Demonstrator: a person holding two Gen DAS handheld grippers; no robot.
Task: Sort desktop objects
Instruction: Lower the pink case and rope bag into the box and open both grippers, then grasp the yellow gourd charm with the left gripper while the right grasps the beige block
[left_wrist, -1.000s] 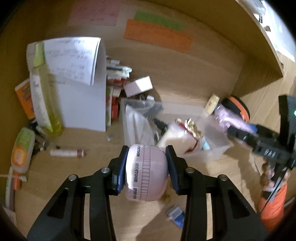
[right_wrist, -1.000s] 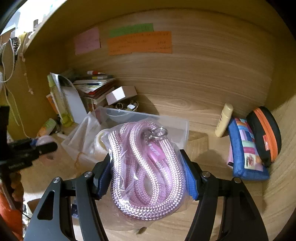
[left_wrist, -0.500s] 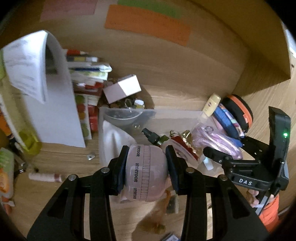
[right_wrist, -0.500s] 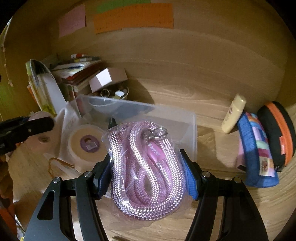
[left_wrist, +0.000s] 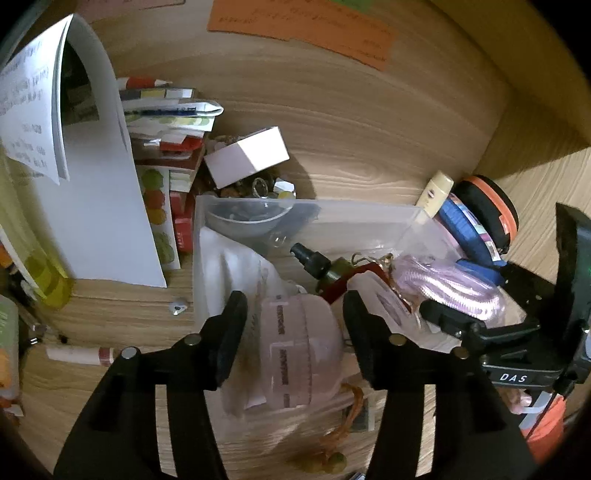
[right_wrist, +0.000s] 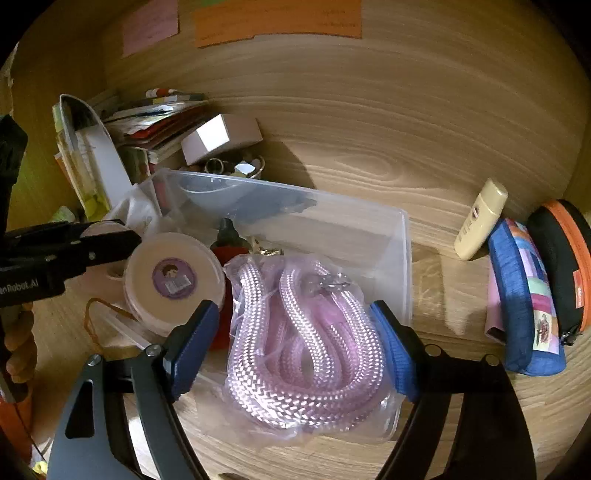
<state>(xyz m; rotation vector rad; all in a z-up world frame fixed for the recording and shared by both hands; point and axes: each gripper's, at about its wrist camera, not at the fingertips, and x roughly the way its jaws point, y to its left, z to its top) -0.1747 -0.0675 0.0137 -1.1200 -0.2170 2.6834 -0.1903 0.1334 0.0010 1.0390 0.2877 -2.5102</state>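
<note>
My left gripper (left_wrist: 297, 325) hangs over the front of a clear plastic box (left_wrist: 314, 206). Its jaws are opening. A round pink case (left_wrist: 299, 350) sits between the black fingers, blurred, with a gap on each side. My right gripper (right_wrist: 293, 332) is over the right half of the same clear box (right_wrist: 295, 192), and its jaws are opening too. A bag of pink rope (right_wrist: 303, 347) lies between the blue pads; the left pad stands clear of it. In the left wrist view the rope (left_wrist: 447, 284) shows beside the right gripper's finger.
The box also holds a round white tin (right_wrist: 173, 275), a dark spray bottle (left_wrist: 317, 262) and a white bag. Behind it lie a small white box (left_wrist: 251, 157) and stacked booklets (left_wrist: 166, 122). A cream tube (right_wrist: 480, 221), blue pouch (right_wrist: 524, 295) and black-orange case (right_wrist: 565, 258) sit right.
Both pairs of jaws have widened and let go. The pink case has dropped lower between the left fingers. The rope bag has settled lower and spread out in the box.
</note>
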